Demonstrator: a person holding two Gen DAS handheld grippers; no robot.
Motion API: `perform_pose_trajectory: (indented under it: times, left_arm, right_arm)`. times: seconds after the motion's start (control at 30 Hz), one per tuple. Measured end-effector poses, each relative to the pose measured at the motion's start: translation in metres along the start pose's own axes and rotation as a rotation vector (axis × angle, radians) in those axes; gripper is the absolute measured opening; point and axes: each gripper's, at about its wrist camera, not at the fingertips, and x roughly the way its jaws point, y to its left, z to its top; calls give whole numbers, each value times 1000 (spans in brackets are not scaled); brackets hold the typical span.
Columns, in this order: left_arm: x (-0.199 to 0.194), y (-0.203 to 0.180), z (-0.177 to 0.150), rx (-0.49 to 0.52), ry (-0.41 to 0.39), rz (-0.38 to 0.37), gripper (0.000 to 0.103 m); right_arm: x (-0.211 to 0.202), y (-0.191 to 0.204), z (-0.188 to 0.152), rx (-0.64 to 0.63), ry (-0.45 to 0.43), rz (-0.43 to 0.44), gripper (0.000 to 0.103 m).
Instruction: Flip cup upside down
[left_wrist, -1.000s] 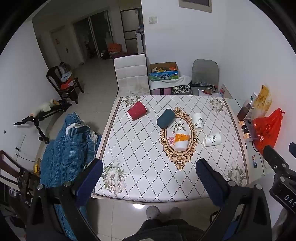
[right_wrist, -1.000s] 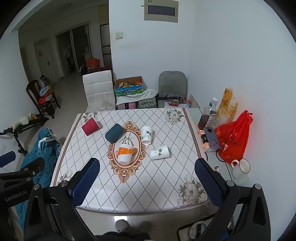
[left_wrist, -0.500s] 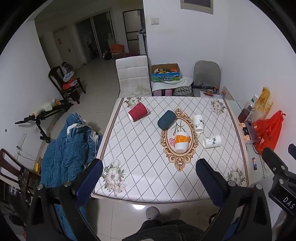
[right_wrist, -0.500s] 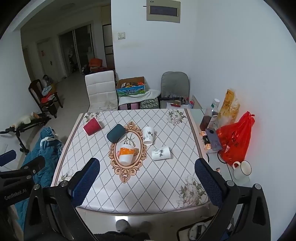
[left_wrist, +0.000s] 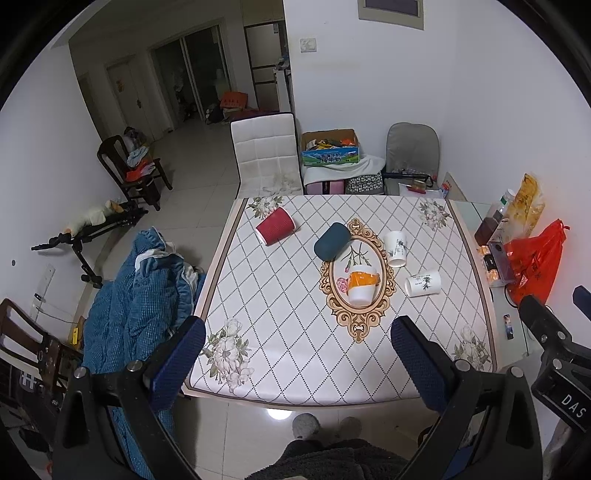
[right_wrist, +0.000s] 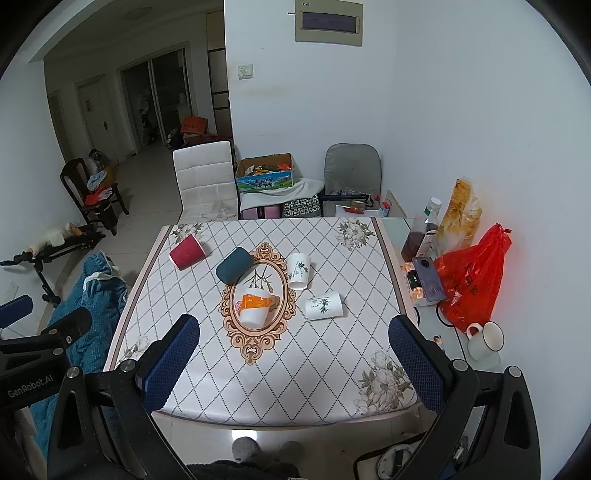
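Several cups lie on their sides on the patterned table (left_wrist: 280, 332): a red cup (left_wrist: 276, 226) at the far left, a dark teal cup (left_wrist: 331, 240), an orange-and-white cup (left_wrist: 362, 284) on the oval motif, and two white printed cups (left_wrist: 396, 248) (left_wrist: 423, 283). They also show in the right wrist view: red cup (right_wrist: 186, 252), teal cup (right_wrist: 234, 265), orange-and-white cup (right_wrist: 255, 307), white cups (right_wrist: 298, 270) (right_wrist: 324, 305). My left gripper (left_wrist: 297, 347) and right gripper (right_wrist: 293, 345) are open and empty, held high above the table's near edge.
A red plastic bag (right_wrist: 471, 280), bottles (right_wrist: 419, 236), a phone (right_wrist: 428, 278) and a white mug (right_wrist: 485, 339) stand on a side shelf at the right. A white chair (left_wrist: 264, 155) and a grey chair (left_wrist: 412, 155) stand behind the table. A blue blanket (left_wrist: 136, 295) lies at the left.
Both grippers have risen and drawn back slightly, so the table looks a little smaller and lower. The cups have not moved.
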Motion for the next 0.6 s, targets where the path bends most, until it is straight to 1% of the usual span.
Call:
perform_pose_trajectory:
  times: [0.6]
  left_arm:
    - [-5, -3, 5, 6, -8, 2, 103]
  right_arm:
    - [-4, -2, 1, 8, -7, 9, 103]
